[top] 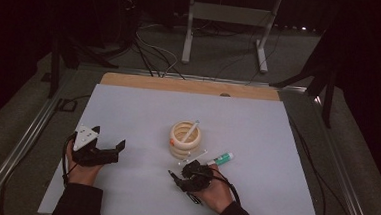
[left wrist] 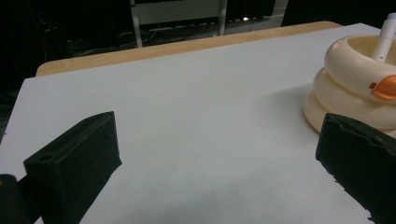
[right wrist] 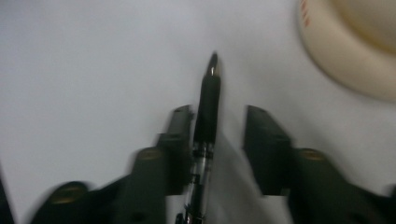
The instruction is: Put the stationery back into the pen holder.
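The right gripper (right wrist: 217, 116) has a black pen (right wrist: 207, 105) between its jaws; one jaw touches the pen, the other stands clear, so the pen is not clamped. The pen lies on the white surface (top: 128, 108) near the cream pen holder (top: 185, 139). The left gripper (top: 110, 150) rests wide apart and empty on the surface, well left of the holder.

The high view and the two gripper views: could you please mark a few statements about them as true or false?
1. A white pen stands in the cream ringed plastic pen holder. True.
2. The left tool grips the holder. False: its jaws stand wide apart with nothing between them.
3. A black pen lies between the jaws of the right tool. True.
4. The green-capped marker stands in the holder. False: it lies on the white board beside the holder.
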`<action>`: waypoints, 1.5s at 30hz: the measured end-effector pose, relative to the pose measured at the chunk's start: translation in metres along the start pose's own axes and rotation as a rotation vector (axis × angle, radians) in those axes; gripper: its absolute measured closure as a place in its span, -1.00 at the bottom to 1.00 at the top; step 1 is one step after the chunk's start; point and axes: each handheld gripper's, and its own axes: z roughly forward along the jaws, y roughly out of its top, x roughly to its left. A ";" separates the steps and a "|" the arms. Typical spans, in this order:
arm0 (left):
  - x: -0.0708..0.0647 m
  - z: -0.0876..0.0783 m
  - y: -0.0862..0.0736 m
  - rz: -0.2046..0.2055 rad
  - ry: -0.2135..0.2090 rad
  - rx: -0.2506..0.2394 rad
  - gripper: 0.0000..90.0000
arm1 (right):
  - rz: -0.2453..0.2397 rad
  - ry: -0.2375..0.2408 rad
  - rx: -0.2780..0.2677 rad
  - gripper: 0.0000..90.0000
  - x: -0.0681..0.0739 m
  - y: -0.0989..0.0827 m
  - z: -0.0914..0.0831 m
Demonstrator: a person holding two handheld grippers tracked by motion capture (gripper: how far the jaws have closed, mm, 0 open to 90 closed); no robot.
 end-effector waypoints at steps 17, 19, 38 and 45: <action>0.001 0.000 -0.001 -0.004 0.002 0.006 -1.00 | 0.039 -0.022 -0.044 0.79 -0.018 -0.010 -0.019; 0.001 0.000 -0.001 -0.005 0.002 0.005 -1.00 | 0.044 -0.029 -0.072 0.79 -0.021 -0.012 -0.028; 0.002 0.001 -0.002 -0.012 0.001 0.008 -1.00 | 0.127 -0.083 -0.177 0.79 -0.051 -0.020 -0.067; 0.003 0.000 -0.002 -0.017 0.002 0.005 -1.00 | 0.164 -0.126 -0.242 0.79 -0.064 -0.020 -0.083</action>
